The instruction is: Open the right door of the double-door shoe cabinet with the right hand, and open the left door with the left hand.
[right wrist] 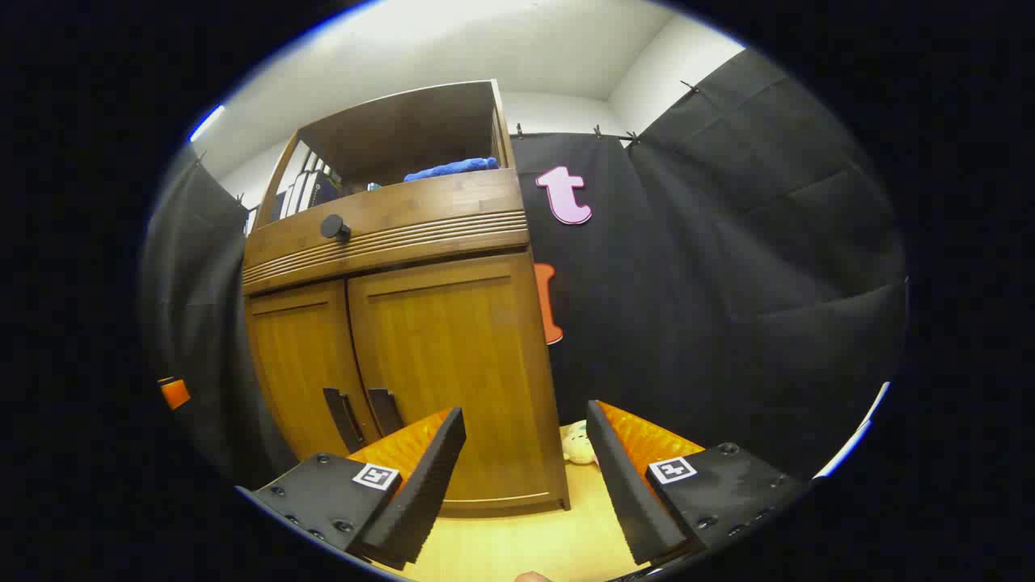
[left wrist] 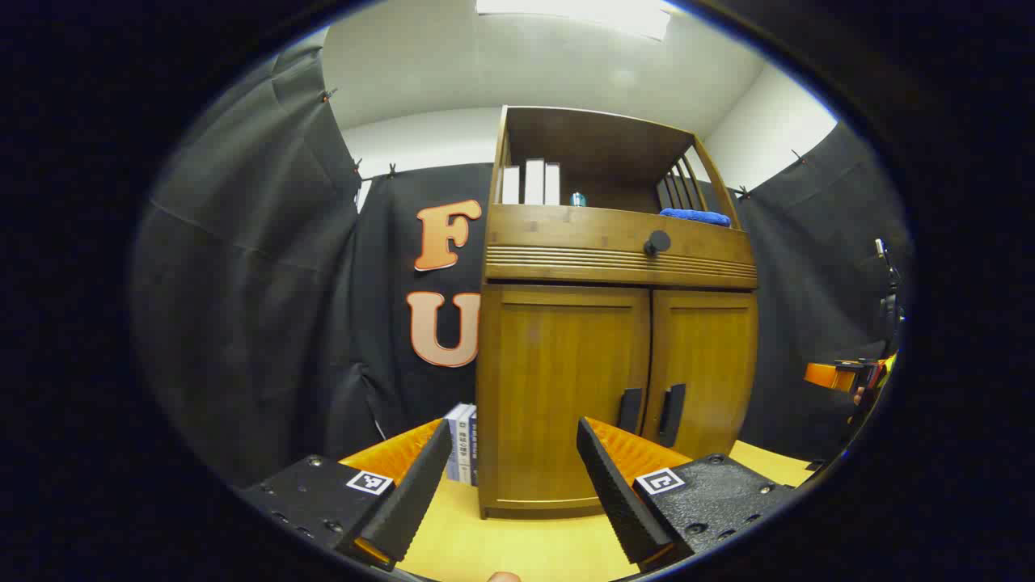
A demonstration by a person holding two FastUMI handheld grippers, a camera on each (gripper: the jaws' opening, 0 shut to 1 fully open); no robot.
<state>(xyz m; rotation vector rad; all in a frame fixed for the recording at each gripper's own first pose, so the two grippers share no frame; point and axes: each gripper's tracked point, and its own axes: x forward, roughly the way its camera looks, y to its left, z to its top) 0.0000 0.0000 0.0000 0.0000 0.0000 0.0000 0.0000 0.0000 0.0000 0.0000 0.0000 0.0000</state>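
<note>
The cabinet (left wrist: 618, 339) stands mid-frame in the left gripper view, both doors closed, handles (left wrist: 651, 412) side by side at the seam. The left gripper (left wrist: 509, 493) hangs before it, jaws spread. In the right gripper view the cabinet sits left of centre, the right gripper (right wrist: 525, 493) also spread, touching nothing.

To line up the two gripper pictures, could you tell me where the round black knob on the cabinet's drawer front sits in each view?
Left gripper view: the round black knob sits right of centre, above the seam between the two closed doors.
Right gripper view: the knob sits left of centre, on the drawer front's left part.
Shared landmark: the blue cloth on the open shelf above the knob.
</note>
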